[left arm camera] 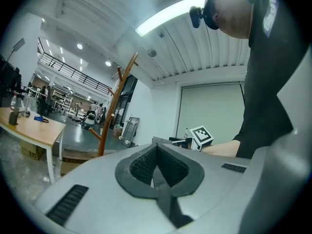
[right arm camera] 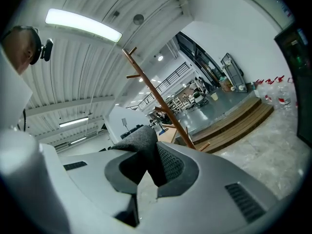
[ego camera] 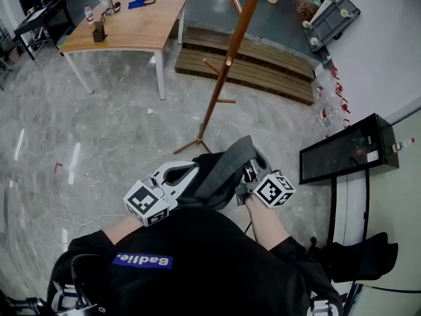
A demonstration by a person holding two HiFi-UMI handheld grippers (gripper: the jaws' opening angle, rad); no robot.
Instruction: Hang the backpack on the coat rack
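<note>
Grey polished floor (ego camera: 99,130) spreads around us, with a wooden bench (ego camera: 131,25) far behind. The coat rack (ego camera: 227,61) stands in front, well apart from us. We hold the backpack (ego camera: 222,170) close to our body, between both tools. Our left hand-held gripper (left arm camera: 157,152) is closed, and we judge that a thin edge of the backpack is pinched in it. Our right hand-held gripper (right arm camera: 146,155) is closed on a thick fold of its dark fabric. We think the carrying step is in hand. Next we must approach the rack, lift the backpack and hook it over a peg (ego camera: 212,66).
</note>
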